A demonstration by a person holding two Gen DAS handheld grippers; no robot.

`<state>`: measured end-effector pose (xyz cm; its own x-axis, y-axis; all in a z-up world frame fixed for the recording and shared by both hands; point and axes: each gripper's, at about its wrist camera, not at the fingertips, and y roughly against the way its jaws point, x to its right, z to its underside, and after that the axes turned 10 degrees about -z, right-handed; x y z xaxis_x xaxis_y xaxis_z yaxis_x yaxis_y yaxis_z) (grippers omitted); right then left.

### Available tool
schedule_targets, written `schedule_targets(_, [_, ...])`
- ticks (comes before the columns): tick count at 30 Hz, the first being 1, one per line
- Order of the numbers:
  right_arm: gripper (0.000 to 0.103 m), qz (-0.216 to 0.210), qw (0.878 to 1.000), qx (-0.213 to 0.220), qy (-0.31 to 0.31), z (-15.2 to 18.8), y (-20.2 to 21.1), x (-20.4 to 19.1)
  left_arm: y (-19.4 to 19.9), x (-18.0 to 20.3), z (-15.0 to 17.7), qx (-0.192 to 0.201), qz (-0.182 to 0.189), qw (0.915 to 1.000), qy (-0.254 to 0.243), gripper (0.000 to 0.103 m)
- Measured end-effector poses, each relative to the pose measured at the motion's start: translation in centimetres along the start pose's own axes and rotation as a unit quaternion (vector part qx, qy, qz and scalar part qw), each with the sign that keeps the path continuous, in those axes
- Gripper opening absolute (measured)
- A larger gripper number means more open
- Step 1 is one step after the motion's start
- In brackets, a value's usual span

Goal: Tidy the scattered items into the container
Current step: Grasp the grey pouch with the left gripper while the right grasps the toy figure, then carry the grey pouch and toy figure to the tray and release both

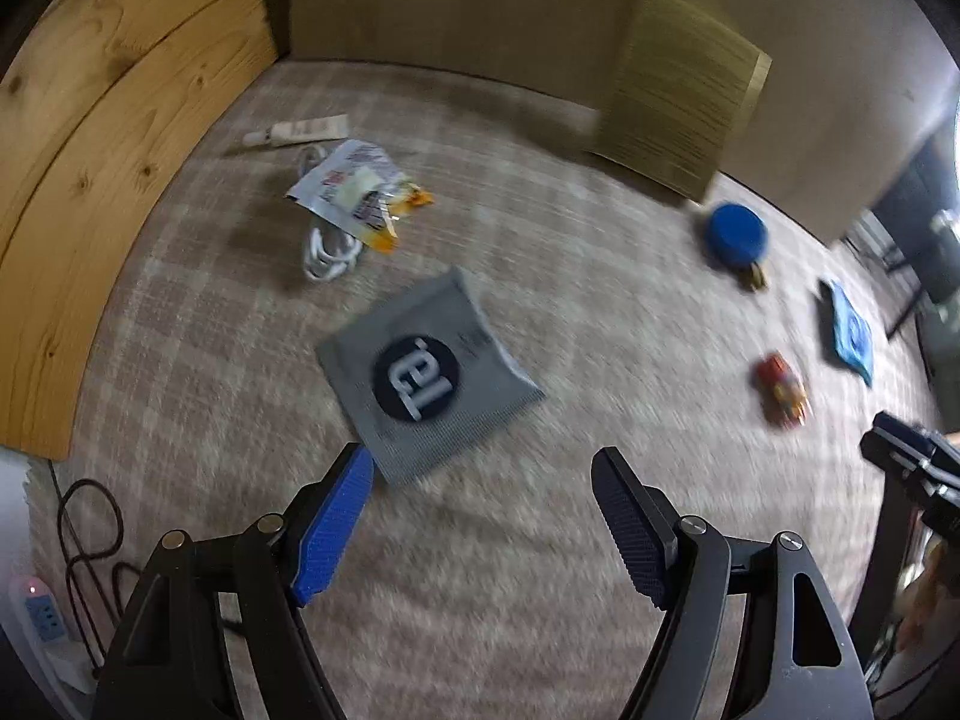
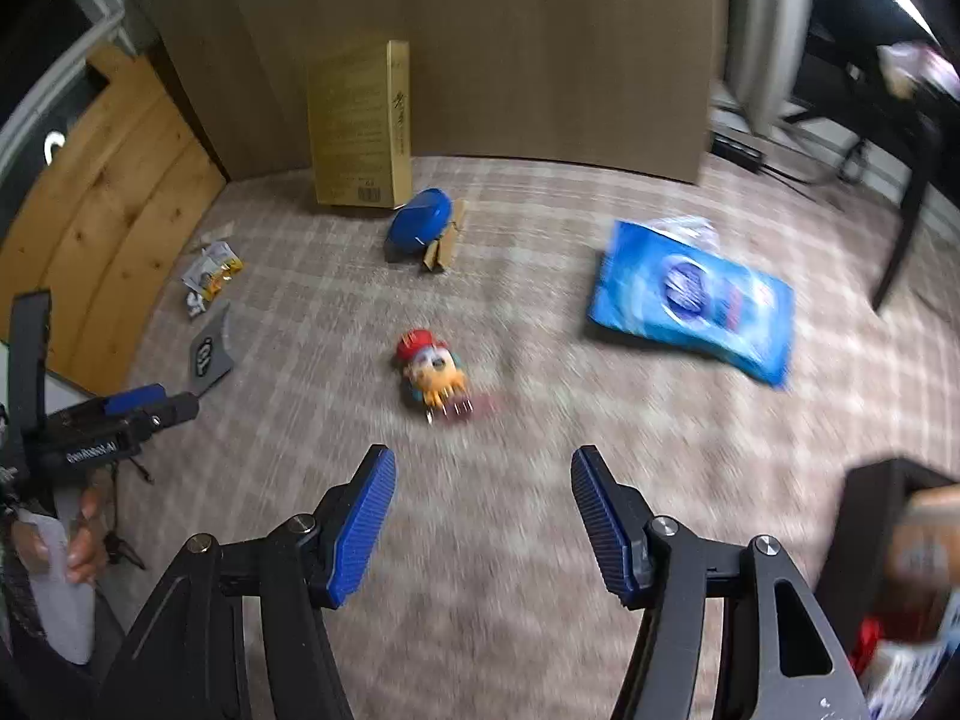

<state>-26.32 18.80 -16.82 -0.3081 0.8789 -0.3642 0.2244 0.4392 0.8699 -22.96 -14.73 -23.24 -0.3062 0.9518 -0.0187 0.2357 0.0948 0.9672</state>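
Note:
A grey packet (image 1: 429,372) with a dark round logo lies flat on the checked carpet, just ahead of my left gripper (image 1: 483,468). That gripper is open and empty, its left pad near the packet's near corner. My right gripper (image 2: 483,468) points down at the carpet, open, with nothing between its fingers. A small red-and-yellow toy figure (image 2: 435,372) lies a little beyond it. Further right is a blue wipes pack (image 2: 690,294). A dark-walled container (image 2: 870,516) with items inside shows at the lower right. The pictures are motion-blurred.
Snack wrappers (image 1: 360,192), a white cable (image 1: 327,252) and a tube (image 1: 300,132) lie near the wooden panel (image 1: 90,180). A blue round lid (image 2: 420,222) and a wooden clip (image 2: 444,240) sit by an upright yellow box (image 2: 360,126). A power strip (image 1: 42,612) and cords are at lower left.

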Motion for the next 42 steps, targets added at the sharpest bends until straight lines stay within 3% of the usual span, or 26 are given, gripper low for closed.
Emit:
schedule_targets(11, [0.057,-0.003,0.999,-0.039,0.023,-3.8,-5.3,-1.1,-3.5,-1.0,-3.1,-0.042,-0.009,0.9981,0.046,0.079])
schedule_targets(16, [0.057,0.007,0.998,-0.049,0.037,-4.2,-6.7,-1.7,-3.9,-0.7,-3.5,-0.039,-0.02,0.9972,0.06,0.086])
schedule_targets(24, [0.057,0.033,0.995,-0.068,0.064,-4.1,-8.4,-2.6,-4.1,0.5,-3.2,-0.032,-0.073,0.9957,0.047,0.087])
schedule_targets(28, [0.056,0.034,0.995,-0.059,0.073,-3.8,-8.2,-2.6,-3.5,0.9,-2.2,-0.015,-0.081,0.9957,0.041,0.078])
schedule_targets(32, [0.039,0.049,0.994,-0.056,0.079,-3.4,-7.7,-2.2,-2.5,1.1,-0.6,-0.005,-0.075,0.9965,0.036,0.069])
schedule_targets(35, [0.032,0.044,0.994,-0.058,0.076,-2.7,-7.1,-1.8,-1.8,1.2,1.0,-0.001,-0.07,0.9968,0.037,0.065])
schedule_targets(42, [0.031,0.022,0.997,-0.053,0.058,0.4,-5.3,-0.6,0.5,3.0,7.1,0.004,-0.06,0.9978,0.03,0.061])
